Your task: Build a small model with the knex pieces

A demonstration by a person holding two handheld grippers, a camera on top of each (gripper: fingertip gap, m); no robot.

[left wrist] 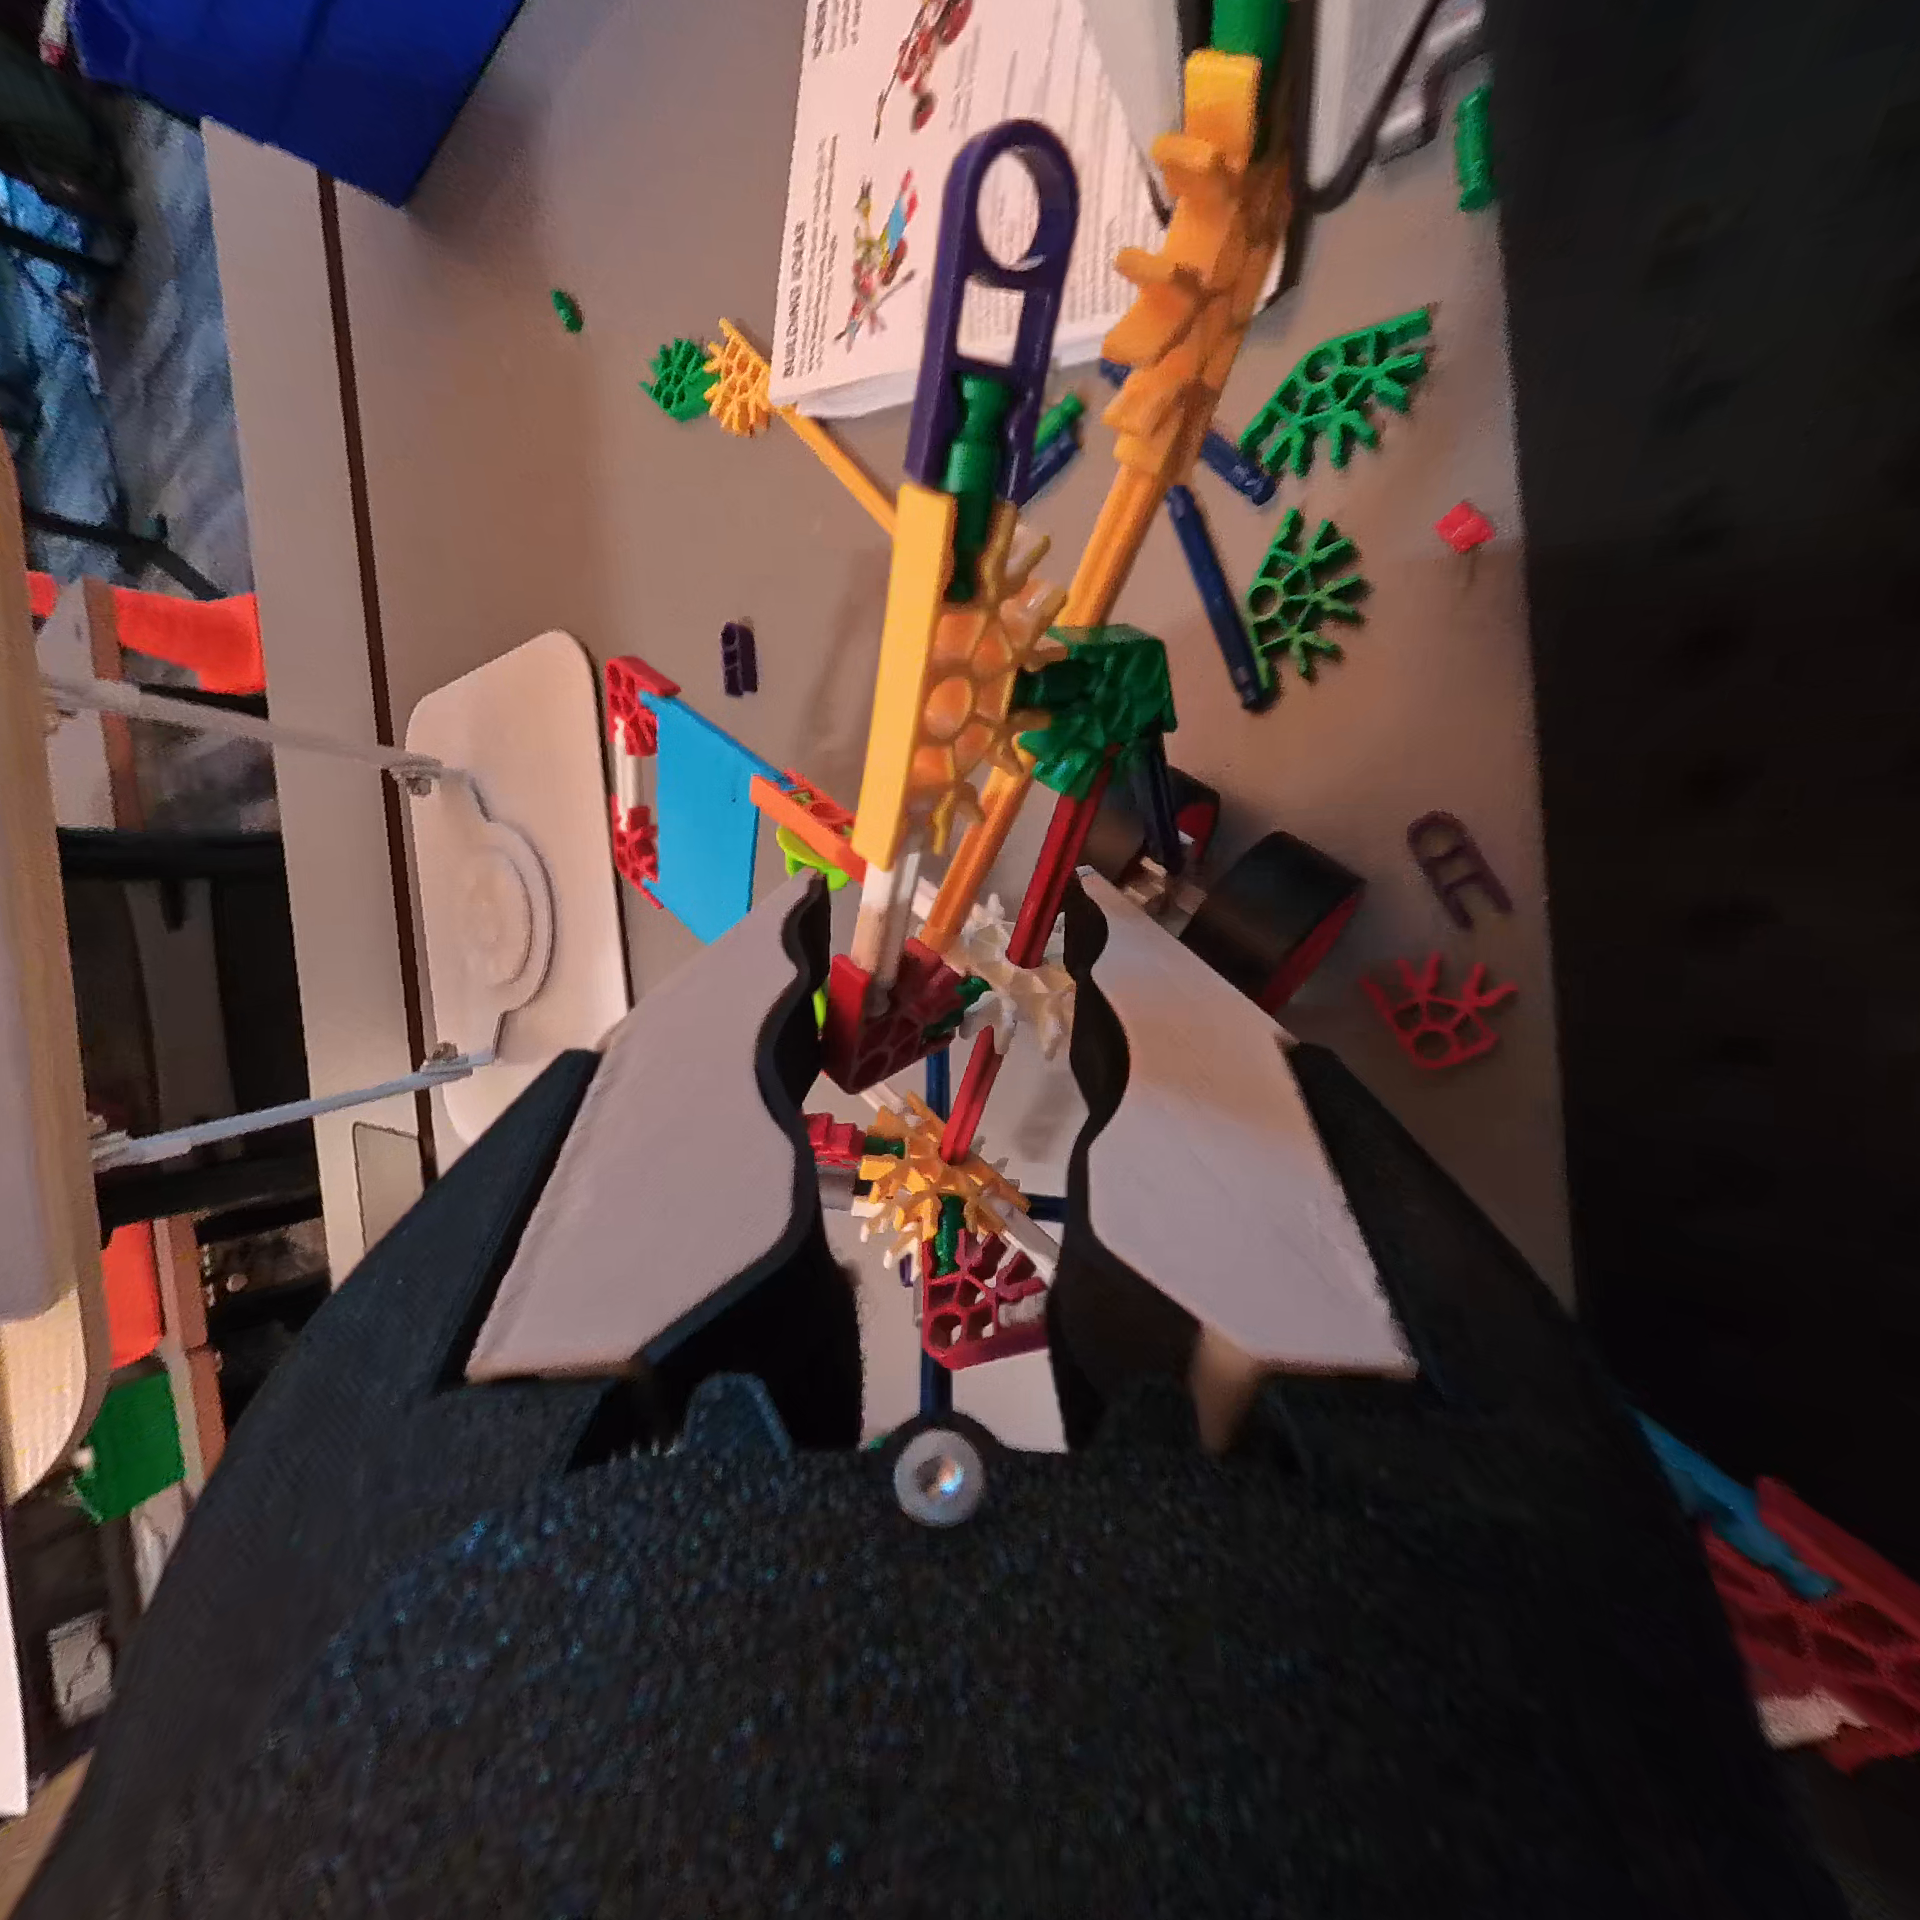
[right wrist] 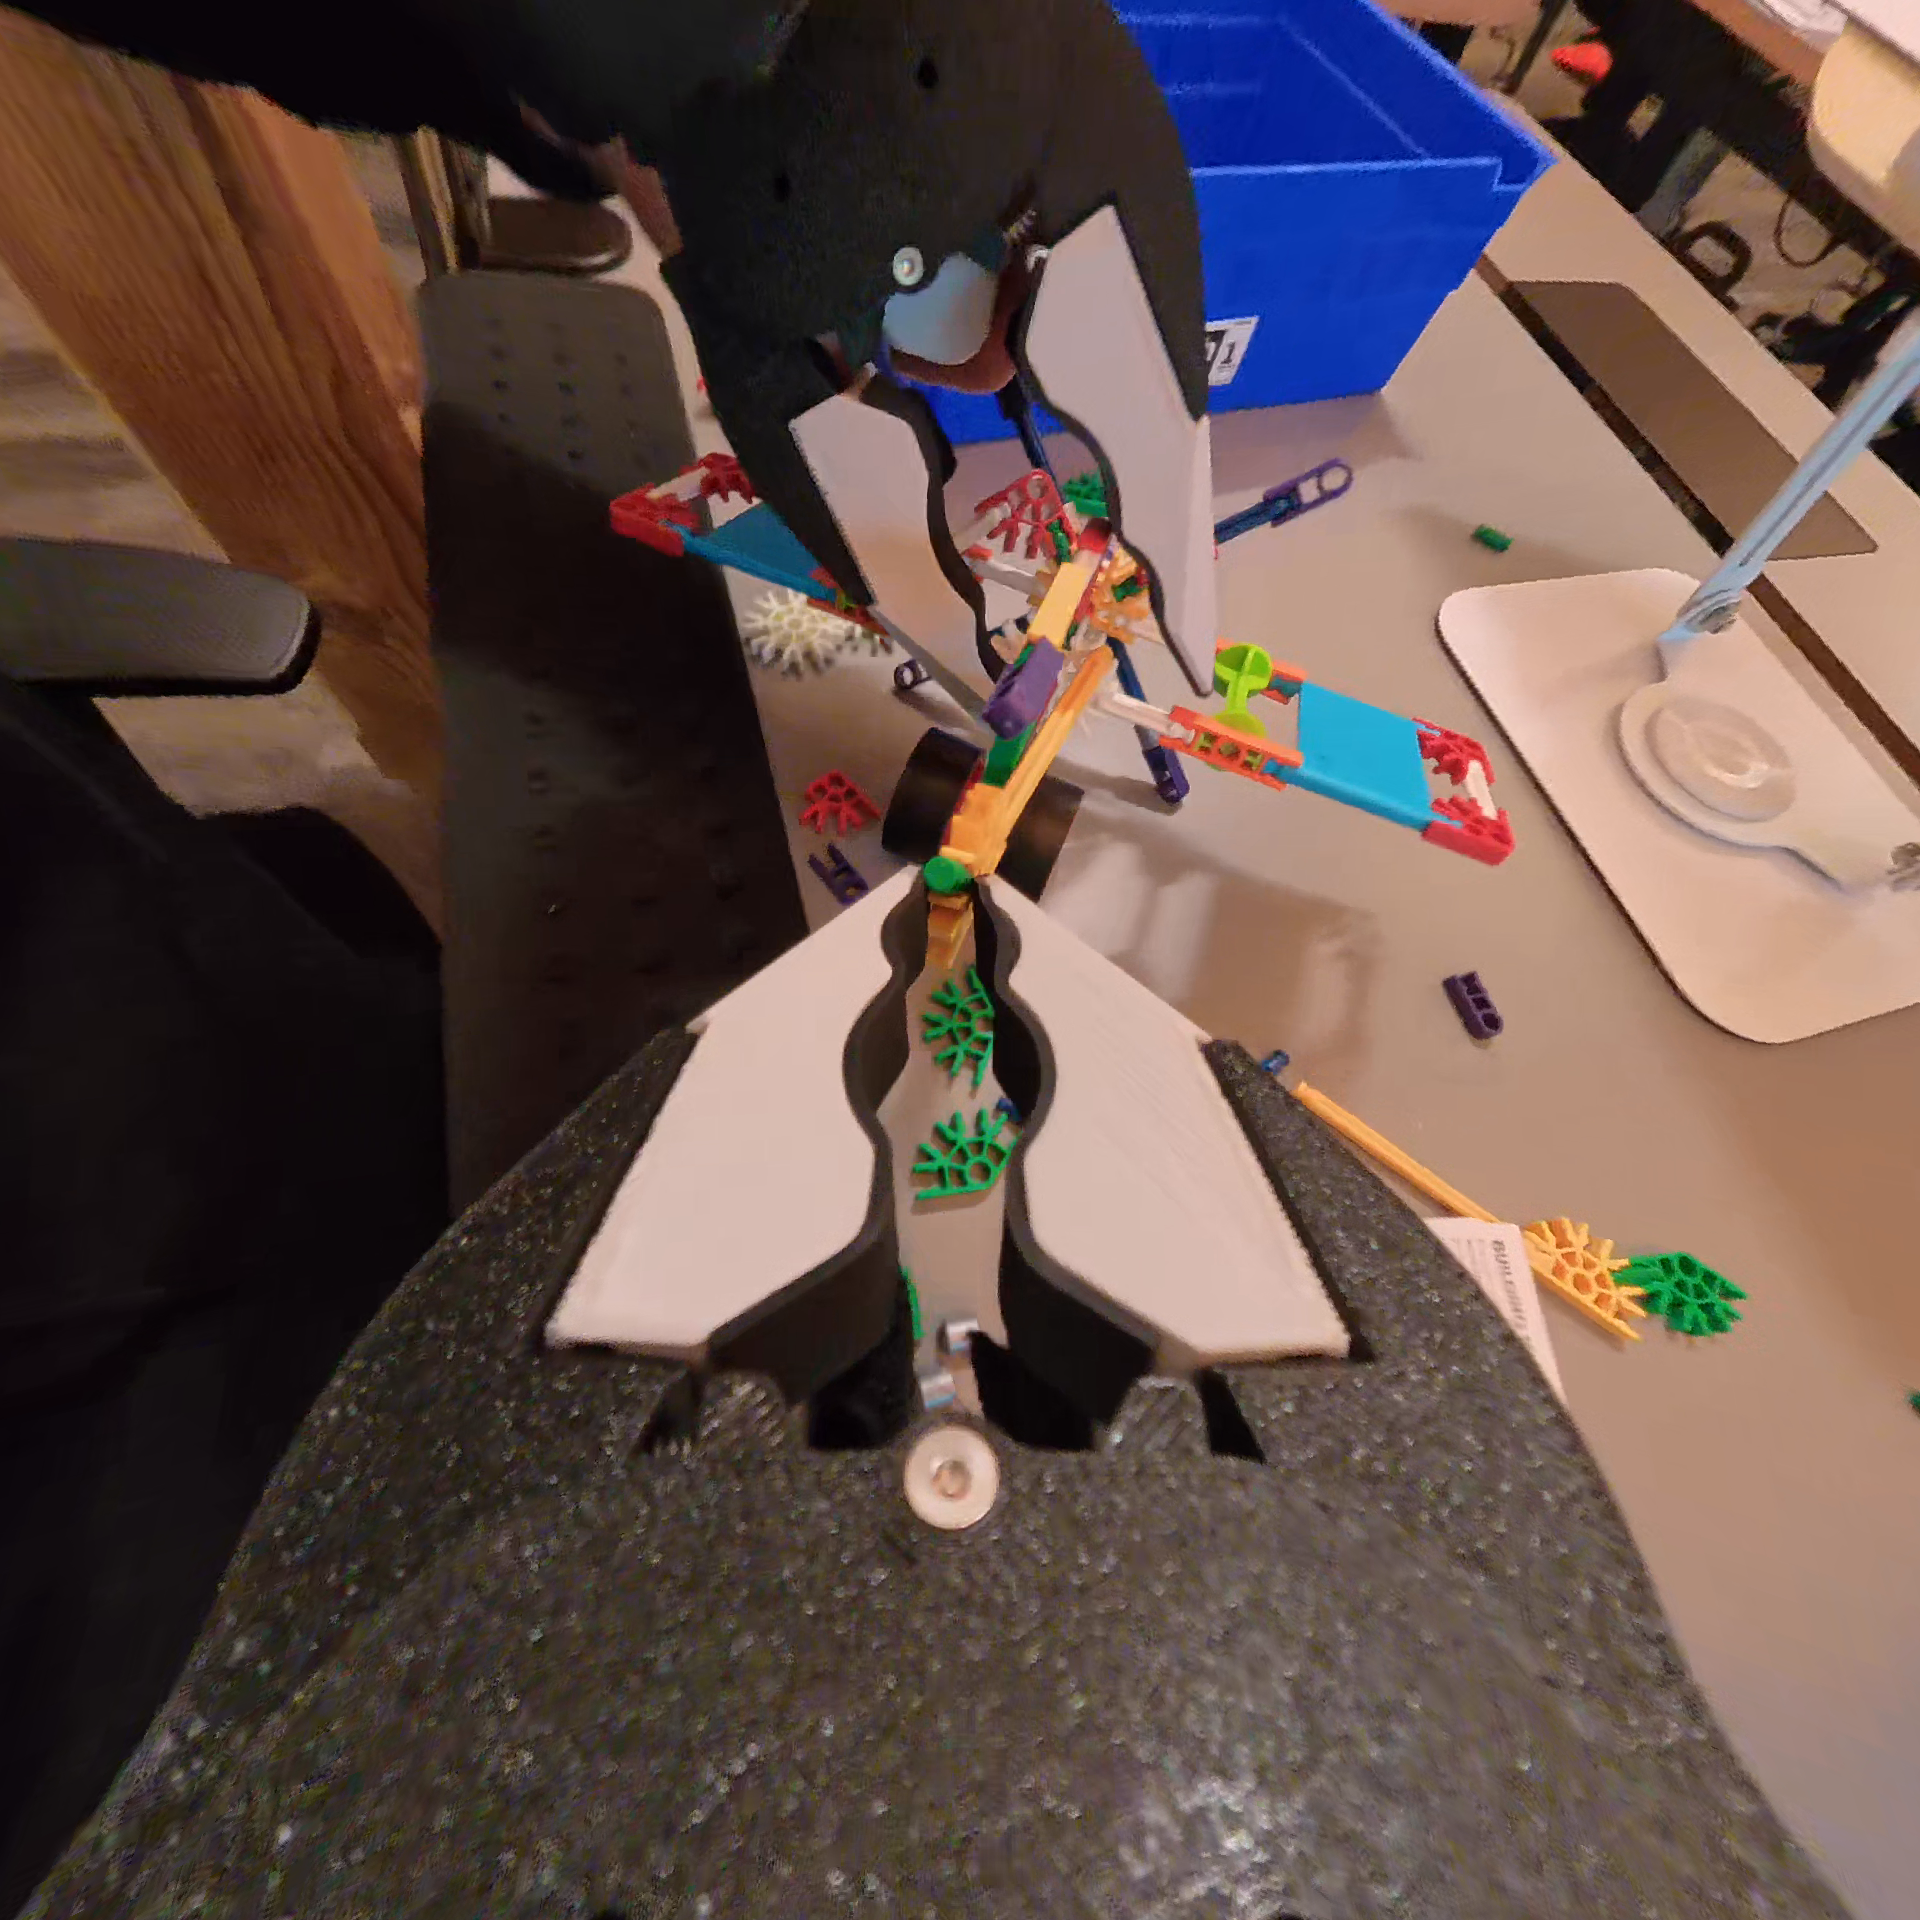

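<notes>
Two tools, left point(right wrist: 1049, 540) and right point(right wrist: 961, 904); one toy model point(right wrist: 1049, 665); one blue bin point(right wrist: 1340, 208); one booklet point(left wrist: 935, 208); two black wheels point(right wrist: 925, 790).

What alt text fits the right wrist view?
The right gripper is pinched shut on the orange tip of a multicoloured plastic rod-and-connector toy model above a grey table. The left gripper straddles the model's far end.
</notes>
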